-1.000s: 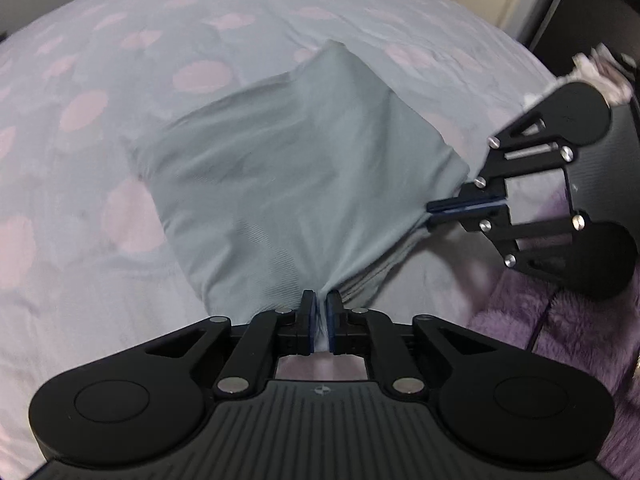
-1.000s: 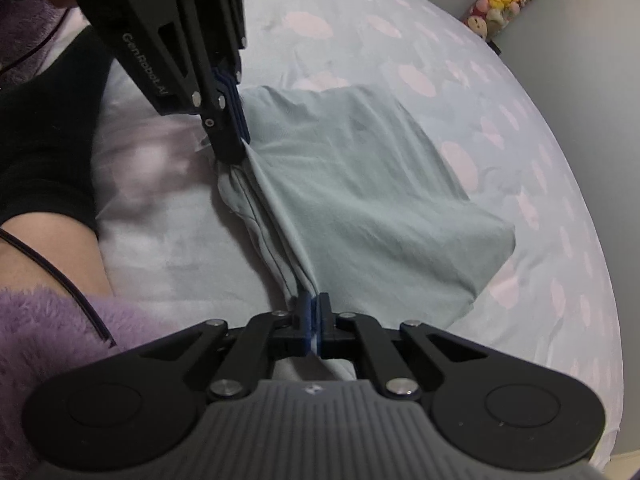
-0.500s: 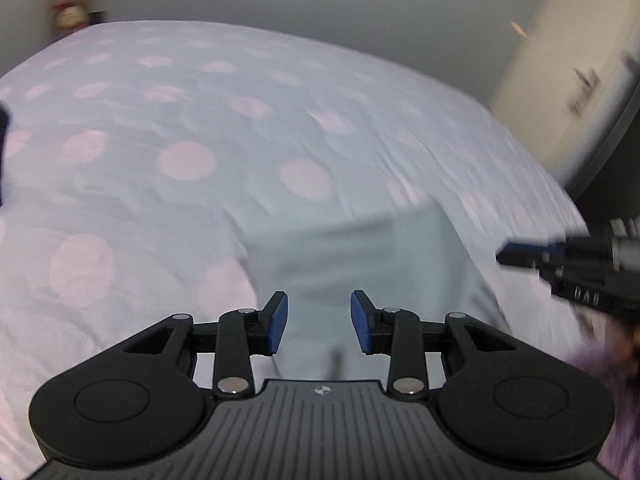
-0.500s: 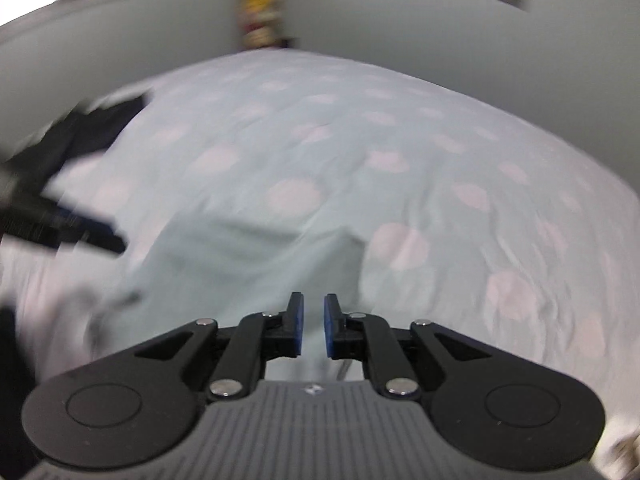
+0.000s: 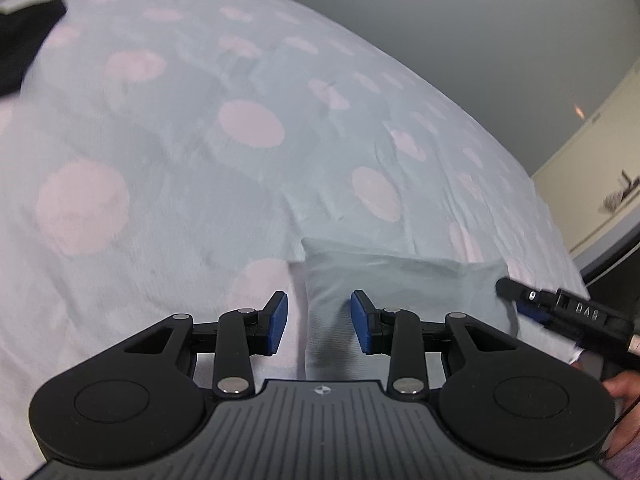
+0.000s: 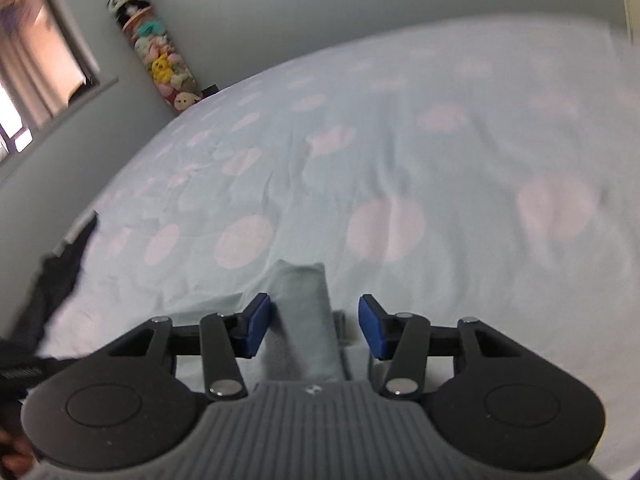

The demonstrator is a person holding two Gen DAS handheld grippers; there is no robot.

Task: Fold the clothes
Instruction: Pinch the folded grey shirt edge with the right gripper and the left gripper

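Change: you are letting go of the folded cloth (image 5: 404, 280); a second ago both grippers were clenching its edge.
Left gripper (image 5: 319, 326): fingers released.
Right gripper (image 6: 313, 326): fingers opening, cloth between them untouched.
Meaning: this fold is likely finishing.
Cloth: lying at 6 o'clock on the bed (image 5: 248, 128).
Room: toys (image 6: 160, 64) standing at 10 o'clock.

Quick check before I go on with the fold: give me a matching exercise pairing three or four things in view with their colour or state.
Things:
1. folded garment
2. bedsheet
3. left tongs
4. dark clothing

States:
a. black, at the far left edge of the bed
b. pale grey-green, lying on the bed between the blue pads
c. open, pads clear of the cloth
d. light blue with pink dots

Pairs: 1-b, 2-d, 3-c, 4-a
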